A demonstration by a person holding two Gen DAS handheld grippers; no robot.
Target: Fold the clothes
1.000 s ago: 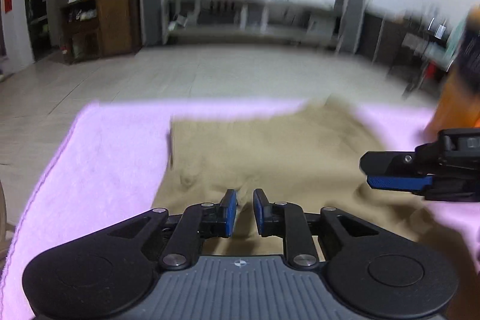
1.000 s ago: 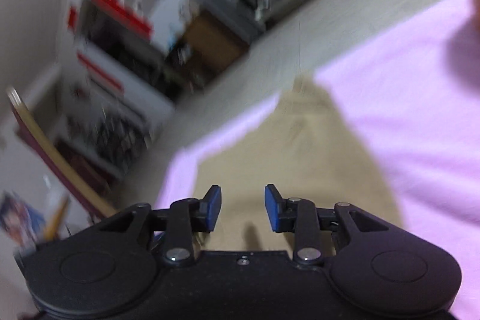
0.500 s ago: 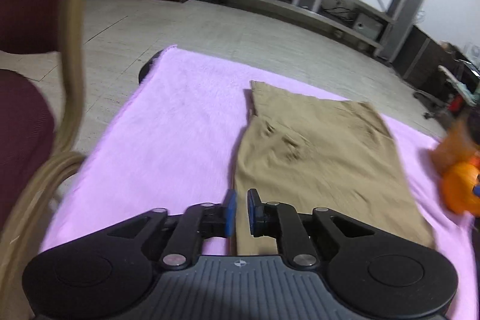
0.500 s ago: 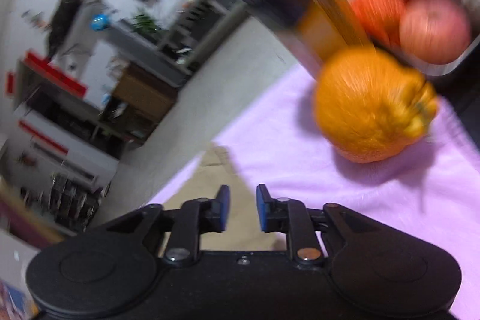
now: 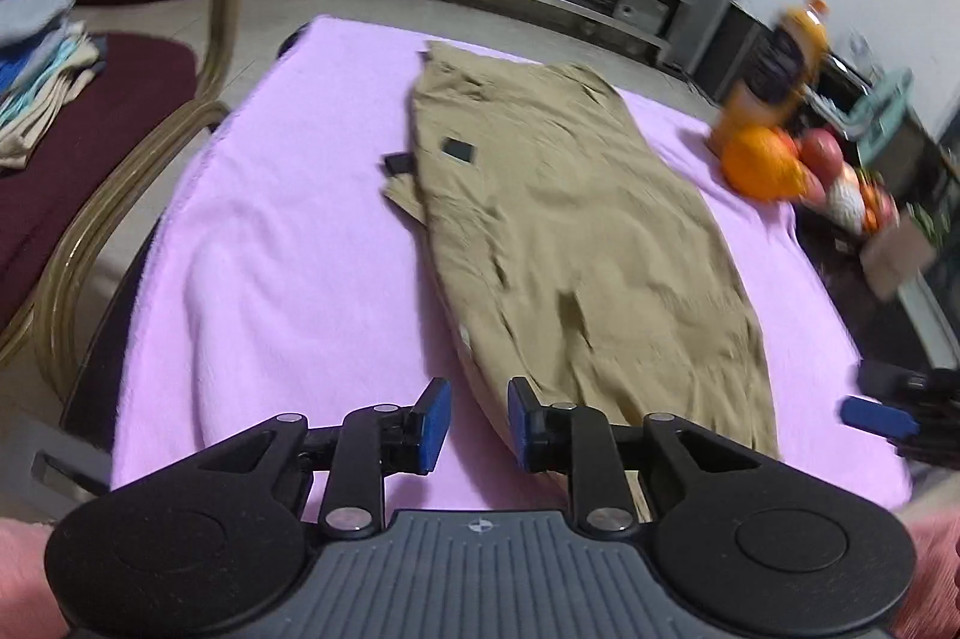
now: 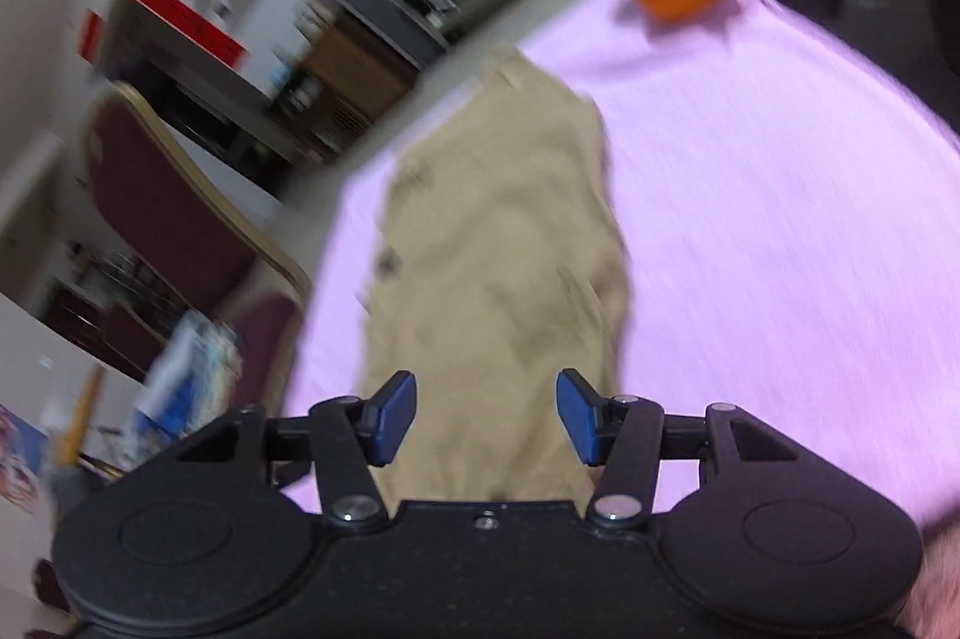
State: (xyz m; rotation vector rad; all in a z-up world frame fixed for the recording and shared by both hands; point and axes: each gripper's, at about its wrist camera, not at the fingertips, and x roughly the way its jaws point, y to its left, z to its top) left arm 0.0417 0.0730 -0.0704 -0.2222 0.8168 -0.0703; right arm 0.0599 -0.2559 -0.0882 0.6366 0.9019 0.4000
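Note:
Tan trousers (image 5: 576, 231) lie folded lengthwise on a pink cloth (image 5: 282, 219), stretching away from me; in the right wrist view the trousers (image 6: 498, 255) run up the middle of the blurred picture. My left gripper (image 5: 478, 423) hovers open at the near left edge of the trousers, nothing between its blue pads. My right gripper (image 6: 486, 414) is open wide over the near end of the trousers, holding nothing; the right gripper's blue finger (image 5: 879, 414) pokes in at the right edge of the left wrist view.
An orange (image 5: 759, 156), apples and an orange drink bottle (image 5: 786, 57) stand at the far right of the table. A maroon chair (image 5: 90, 111) with a pile of folded clothes (image 5: 36, 63) stands to the left. The pink cloth (image 6: 780, 219) is bare right of the trousers.
Both grippers have opened and pulled back to the near end of the trousers. The right gripper swung away from the fruit, and its jaws spread wide.

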